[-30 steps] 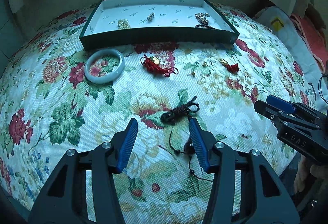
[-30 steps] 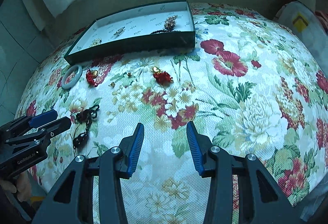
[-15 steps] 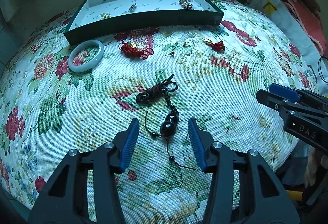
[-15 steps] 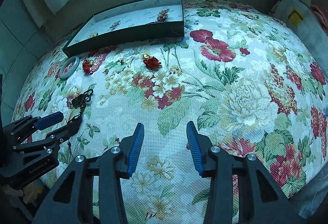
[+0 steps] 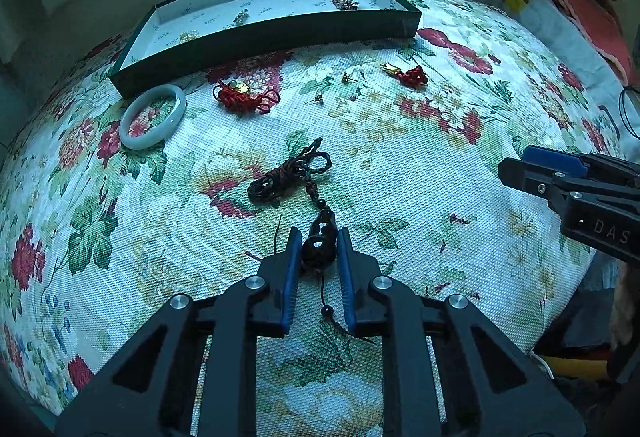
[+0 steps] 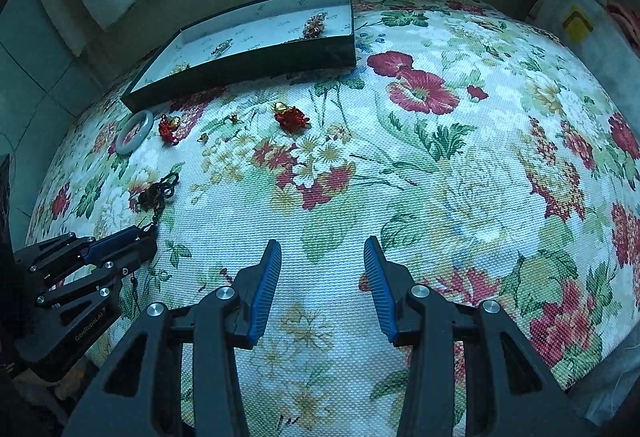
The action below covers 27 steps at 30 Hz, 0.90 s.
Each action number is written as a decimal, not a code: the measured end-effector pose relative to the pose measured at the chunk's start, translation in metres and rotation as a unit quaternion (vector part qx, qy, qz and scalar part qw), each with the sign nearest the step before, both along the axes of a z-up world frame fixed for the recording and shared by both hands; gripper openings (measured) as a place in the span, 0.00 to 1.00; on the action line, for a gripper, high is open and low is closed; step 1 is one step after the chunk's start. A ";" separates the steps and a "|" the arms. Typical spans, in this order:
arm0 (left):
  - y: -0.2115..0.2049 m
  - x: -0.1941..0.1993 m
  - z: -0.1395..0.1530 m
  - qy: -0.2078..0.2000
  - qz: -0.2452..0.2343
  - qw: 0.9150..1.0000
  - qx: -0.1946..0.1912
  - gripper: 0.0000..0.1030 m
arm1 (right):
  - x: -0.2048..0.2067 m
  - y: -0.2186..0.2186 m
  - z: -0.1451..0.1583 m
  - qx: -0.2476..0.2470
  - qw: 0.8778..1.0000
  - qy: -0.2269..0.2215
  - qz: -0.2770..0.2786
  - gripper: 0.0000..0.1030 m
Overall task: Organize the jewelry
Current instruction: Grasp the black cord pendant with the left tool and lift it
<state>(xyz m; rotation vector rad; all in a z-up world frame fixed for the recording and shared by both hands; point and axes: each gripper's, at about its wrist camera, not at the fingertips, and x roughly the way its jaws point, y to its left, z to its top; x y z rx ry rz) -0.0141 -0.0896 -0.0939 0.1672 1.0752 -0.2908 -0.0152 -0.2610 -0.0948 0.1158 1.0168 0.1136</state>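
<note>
Left wrist view: my left gripper (image 5: 318,251) is closed on the dark pendant (image 5: 319,243) of the black cord necklace (image 5: 288,177) — pads touching both sides, the cord bunched ahead on the floral cloth (image 5: 420,165). My right gripper (image 6: 322,285) hangs wide apart over the cloth, holding nothing. The green tray (image 5: 256,37) sits at the far edge — a pale bangle (image 5: 153,116) just beside its near corner.

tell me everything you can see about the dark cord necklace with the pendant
The necklace is a dark brown braided cord, bunched in a loose heap on the floral cloth, apart from the other jewelry. A short beaded strand runs from the heap to a glossy dark pendant, which sits between the fingers of the left hand-held gripper, closed on it. A thin tail with a small bead trails beyond.
</note>
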 end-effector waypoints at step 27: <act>0.071 0.011 0.031 -0.040 0.079 0.996 -0.031 0.16 | 0.029 0.027 0.004 -0.013 0.999 -0.013 0.028 0.42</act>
